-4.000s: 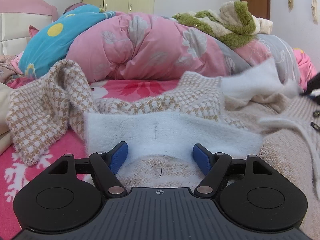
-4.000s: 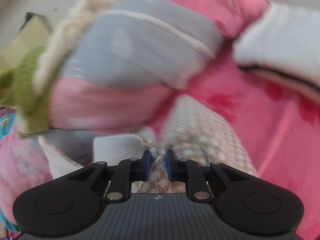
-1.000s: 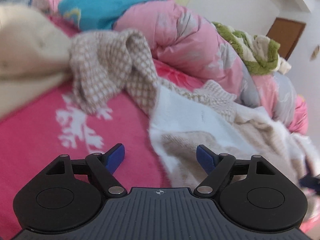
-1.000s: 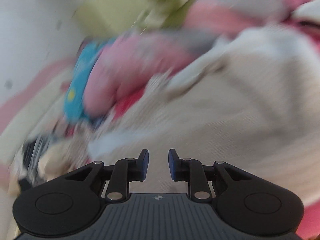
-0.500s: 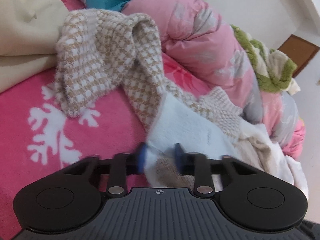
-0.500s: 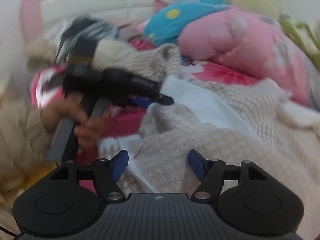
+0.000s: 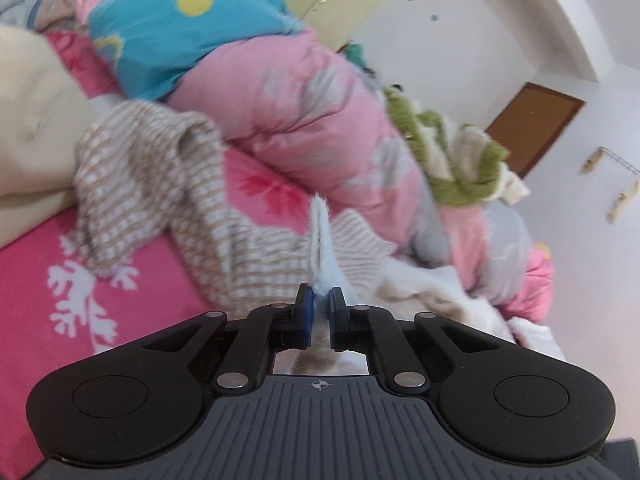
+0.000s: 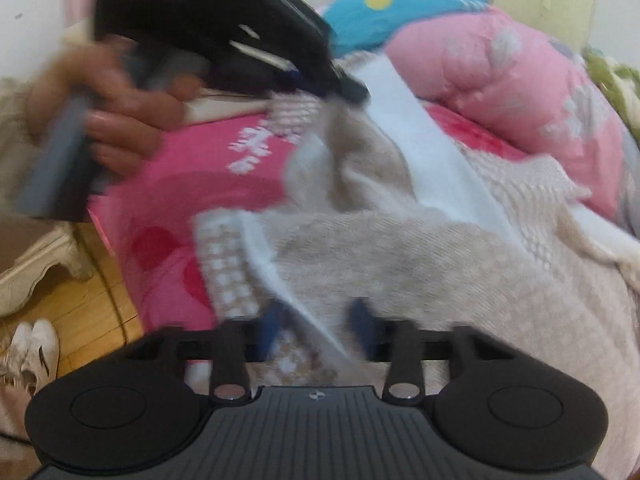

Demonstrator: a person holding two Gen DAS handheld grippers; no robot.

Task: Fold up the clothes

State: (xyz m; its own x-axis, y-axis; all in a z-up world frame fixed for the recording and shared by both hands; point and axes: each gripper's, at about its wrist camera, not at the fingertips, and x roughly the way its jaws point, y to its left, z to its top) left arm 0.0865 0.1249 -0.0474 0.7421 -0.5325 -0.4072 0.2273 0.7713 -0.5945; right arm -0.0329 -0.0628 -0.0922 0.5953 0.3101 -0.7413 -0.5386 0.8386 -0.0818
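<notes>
Left tongs now clamped on the white fleece lining edge of the houndstooth cardigan, blue pads almost together with a thin ridge of cloth standing up between them; half a second ago just closing round that same edge, a second ago spread wide over the bed. Cloth now pulled up into a narrow fin straight ahead of the pads, where earlier lying flat.

Right tongs wide open, blurred, blue pads straddling the white hem of the cardigan's near part without pinching it. Much the same spread as half a second ago, but dropped closer to the knit. Four seconds ago shut on a fold of this garment.

Ahead and left of the right tongs, a hand round the grey handle of the other tool, its black head higher in view than before, lifting a white band of lining up from the bed.

Cardigan sprawled across the pink bedspread, one checked sleeve bunched ahead-left of the left tongs, beige knit body heaped just beyond the right tongs. Past the garment, a pink quilt, with a blue pillow at its far-left end and a green-and-cream fleece blanket to its right. Below-left of the right tongs, wooden floor and a pair of white shoes.

No containers in sight.
</notes>
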